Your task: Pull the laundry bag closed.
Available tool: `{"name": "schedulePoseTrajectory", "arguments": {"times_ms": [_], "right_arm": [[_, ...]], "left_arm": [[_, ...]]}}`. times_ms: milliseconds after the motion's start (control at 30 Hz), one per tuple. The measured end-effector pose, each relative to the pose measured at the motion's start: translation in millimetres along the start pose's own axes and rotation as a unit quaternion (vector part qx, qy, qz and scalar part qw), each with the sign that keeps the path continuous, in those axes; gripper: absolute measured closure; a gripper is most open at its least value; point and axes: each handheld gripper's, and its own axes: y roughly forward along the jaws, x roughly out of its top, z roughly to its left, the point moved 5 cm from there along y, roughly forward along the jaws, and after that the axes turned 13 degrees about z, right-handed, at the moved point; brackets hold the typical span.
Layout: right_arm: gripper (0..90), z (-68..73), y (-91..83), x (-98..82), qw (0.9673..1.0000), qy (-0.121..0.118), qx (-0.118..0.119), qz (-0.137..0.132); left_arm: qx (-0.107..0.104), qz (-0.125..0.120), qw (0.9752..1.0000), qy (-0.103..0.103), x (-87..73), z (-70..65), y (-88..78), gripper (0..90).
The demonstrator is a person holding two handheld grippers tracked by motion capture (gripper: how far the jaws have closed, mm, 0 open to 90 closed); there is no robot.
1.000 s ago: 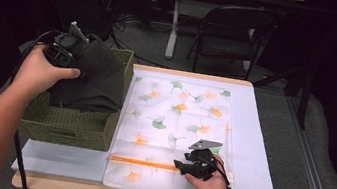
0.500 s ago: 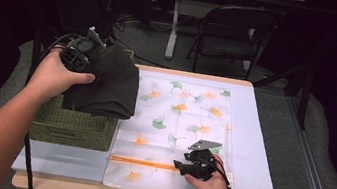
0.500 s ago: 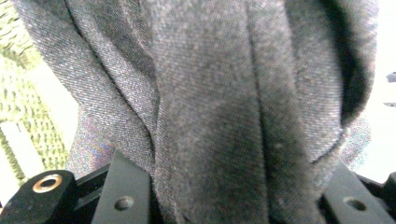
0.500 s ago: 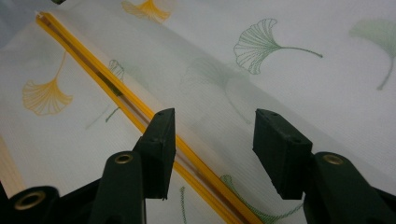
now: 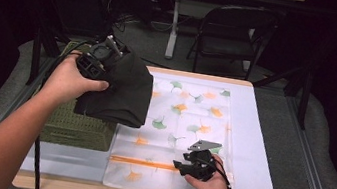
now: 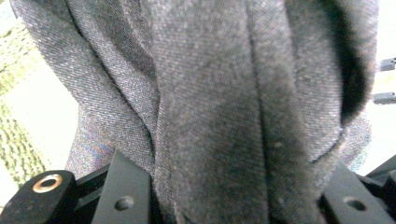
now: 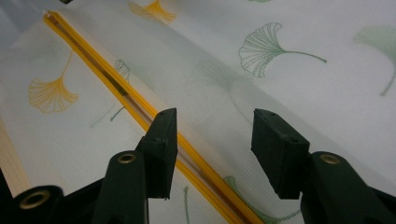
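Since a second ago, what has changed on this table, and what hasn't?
The left gripper, clamped on the dark garment, has carried it from over the green basket toward the leaf-print bag; the garment now hangs partly over the bag's edge. The right gripper stays open at the orange zipper; bag and basket are unmoved.

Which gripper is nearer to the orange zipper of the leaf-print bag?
The right. The right gripper sits right at the orange zipper, jaws open on either side of it. The left gripper is far off, above the green basket, clamped on a dark garment.
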Motion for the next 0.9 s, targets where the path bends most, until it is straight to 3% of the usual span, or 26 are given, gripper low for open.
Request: {"name": "schedulePoseTrajectory", "arguments": {"times_ms": [367, 900], "right_arm": [[54.4, 0.8, -4.0, 2.3, 0.9999, -0.009, 0.002, -0.014], [55.8, -2.8, -4.8, 4.7, 0.9998, -0.004, 0.003, -0.019]], "left_arm": [[-0.005, 0.003, 0.9994, 0.035, 9.4, -26.0, 6.3, 57.5], [-0.020, 0.008, 0.9976, 0.066, 12.9, -55.1, 23.3, 57.5]]}}
